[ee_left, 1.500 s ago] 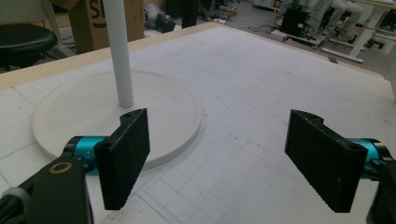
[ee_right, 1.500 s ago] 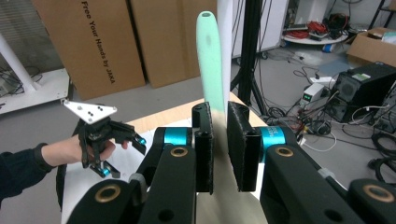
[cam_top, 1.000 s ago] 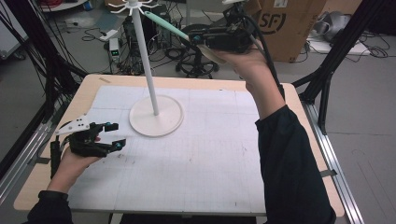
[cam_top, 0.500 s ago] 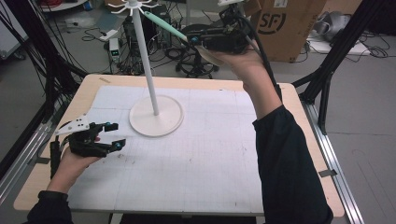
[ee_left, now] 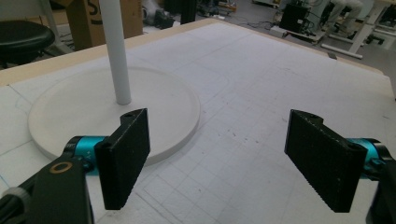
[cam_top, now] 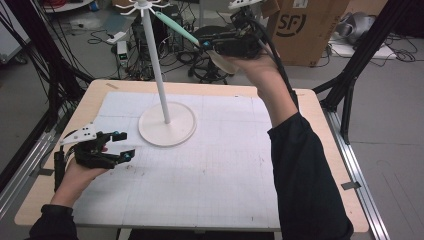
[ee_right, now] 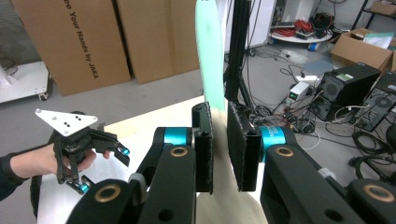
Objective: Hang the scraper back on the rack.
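A white stand with a tall pole (cam_top: 156, 65) and a round base (cam_top: 175, 134) rises from the table's far-middle, and small hooks ring its top (cam_top: 142, 6). High over the far edge my right gripper (cam_top: 205, 45) is shut on a utensil. The utensil's mint-green handle (cam_top: 177, 27) points toward those hooks, and its pale head (cam_top: 220, 62) hangs under the hand. In the right gripper view the handle (ee_right: 209, 51) rises between the pads of the right gripper (ee_right: 219, 149). My left gripper (cam_top: 122, 145) rests open at the table's left, its jaws wide apart (ee_left: 217, 158) facing the base (ee_left: 93, 107).
The table (cam_top: 225, 190) is covered with a white gridded mat. Beyond its far edge are a cardboard box (cam_top: 300, 25), cables and computer gear on the floor. Black frame struts (cam_top: 350, 75) stand at the right, and a metal rail (cam_top: 20, 170) runs along the left.
The right gripper has carried the utensil slightly left, its handle tip a little closer to the stand's top. The left gripper has not moved.
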Motion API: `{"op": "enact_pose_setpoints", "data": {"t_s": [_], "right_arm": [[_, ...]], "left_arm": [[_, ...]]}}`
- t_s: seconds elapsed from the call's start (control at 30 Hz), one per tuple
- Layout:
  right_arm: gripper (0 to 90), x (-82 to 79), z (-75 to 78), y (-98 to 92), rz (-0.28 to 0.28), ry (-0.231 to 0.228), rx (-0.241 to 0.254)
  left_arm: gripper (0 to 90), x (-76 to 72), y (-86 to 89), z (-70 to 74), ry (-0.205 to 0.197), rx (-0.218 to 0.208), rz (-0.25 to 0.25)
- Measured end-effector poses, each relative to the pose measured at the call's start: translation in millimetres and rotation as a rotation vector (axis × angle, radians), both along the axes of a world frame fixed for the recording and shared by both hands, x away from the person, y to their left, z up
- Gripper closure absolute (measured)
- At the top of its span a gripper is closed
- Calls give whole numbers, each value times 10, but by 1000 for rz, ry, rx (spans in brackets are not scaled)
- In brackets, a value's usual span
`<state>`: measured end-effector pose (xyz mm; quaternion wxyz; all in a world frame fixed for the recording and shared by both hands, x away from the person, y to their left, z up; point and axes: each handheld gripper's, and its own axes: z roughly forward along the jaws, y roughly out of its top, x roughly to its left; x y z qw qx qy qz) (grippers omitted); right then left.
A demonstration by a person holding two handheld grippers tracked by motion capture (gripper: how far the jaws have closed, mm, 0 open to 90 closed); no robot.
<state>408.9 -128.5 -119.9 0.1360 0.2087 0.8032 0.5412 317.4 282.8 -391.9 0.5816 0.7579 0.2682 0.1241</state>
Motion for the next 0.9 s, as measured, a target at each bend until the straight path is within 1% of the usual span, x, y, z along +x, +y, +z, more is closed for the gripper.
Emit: {"op": "enact_pose_setpoints", "data": {"t_s": [0.13, 0.47, 0.5, 0.67, 0.73, 0.77, 0.8, 0.83, 0.87, 0.9], "right_arm": [[816, 20, -12, 15, -11, 0, -9], [815, 73, -68, 59, -31, 16, -28], [815, 82, -76, 69, -29, 12, -30], [813, 108, -110, 114, -32, 24, -43], [803, 119, -128, 127, -15, 28, -46], [794, 118, -137, 133, -10, 22, -56], [757, 110, -147, 135, -12, 14, -59], [673, 103, -155, 125, -7, 5, -50], [625, 91, -165, 112, -6, -6, -43], [596, 84, -174, 93, -2, -12, -48]], "left_arm": [[229, -1, -3, -2, 3, 0, 0], [229, -2, -11, -7, 7, 5, -3], [229, -1, -14, -8, 5, 6, -4], [229, -2, -18, -12, 7, 7, -6], [229, -4, -14, -10, 7, 8, -4], [229, -4, -9, -10, 7, 6, -5], [229, -8, -7, -10, 9, 2, -2], [229, -9, 1, -8, 6, 4, -1], [229, -11, 7, -8, 5, 2, -3], [229, -15, 17, -11, 1, -1, 2]]}}
